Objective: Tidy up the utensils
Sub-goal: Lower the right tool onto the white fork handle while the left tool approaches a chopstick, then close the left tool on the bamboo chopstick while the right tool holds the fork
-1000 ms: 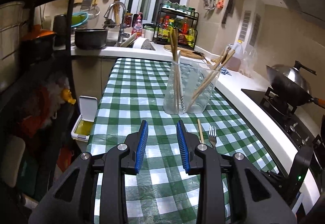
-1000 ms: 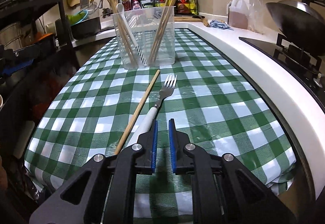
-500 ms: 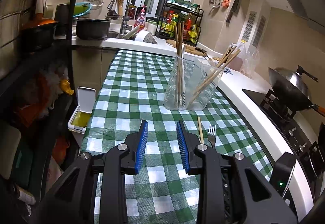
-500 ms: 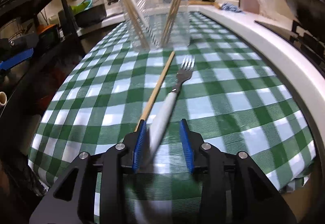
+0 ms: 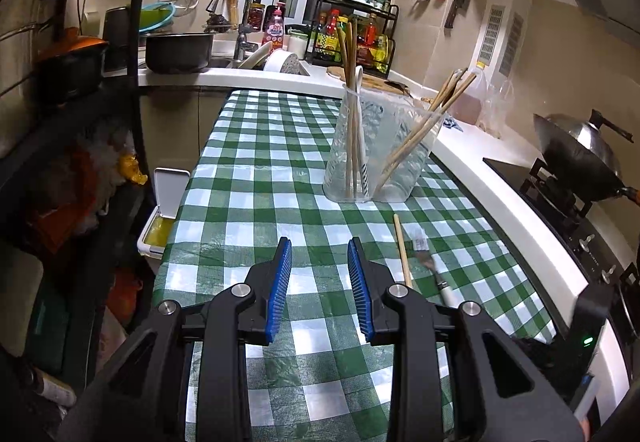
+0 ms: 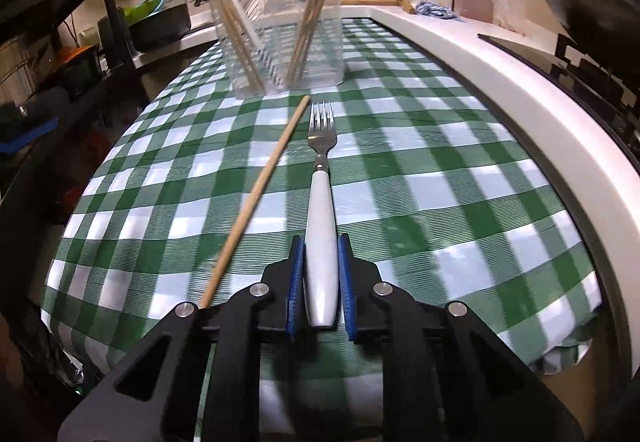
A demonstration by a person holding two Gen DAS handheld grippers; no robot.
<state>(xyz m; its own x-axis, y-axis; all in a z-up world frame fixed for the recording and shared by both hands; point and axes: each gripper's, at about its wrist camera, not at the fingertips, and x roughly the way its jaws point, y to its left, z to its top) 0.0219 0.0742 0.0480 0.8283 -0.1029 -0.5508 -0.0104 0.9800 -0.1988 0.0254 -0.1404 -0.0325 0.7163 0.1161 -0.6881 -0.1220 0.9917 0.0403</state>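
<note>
So we've got the right gripper (image 6: 319, 274) down low on the worktop covered in a green-and-white checked tablecloth (image 6: 420, 177), with its blue pads sitting either side of the white-handled metal fork (image 6: 320, 226). The pads look pressed right up against the white handle, so we'd call it closed on the fork, though the picture is a bit smeared there. The fork lies flat on the cloth, tines pointing to the far end, toward the clear plastic utensil container (image 6: 280, 29).

Just left of the fork is a single loose wooden chopstick (image 6: 264, 177), lying at a slant. Its far tip comes near the fork tines and its near end runs off under the left side of the right gripper. The two look close but apart along most of their length.

The container stands upright further back on the cloth. Inside it we can see several wooden chopsticks leaning against the walls, a bunch on the left and a bunch on the right, plus a white-handled utensil in with the left lot.

The left gripper (image 5: 320, 282) is up above the cloth, jaws wide apart with nothing between them. From its view the loose chopstick (image 5: 401, 250) and fork (image 5: 430, 270) sit just to the right of it, with the container (image 5: 380, 145) beyond them.

On the far right there's a dark wok (image 5: 580, 157) on the stove.
</note>
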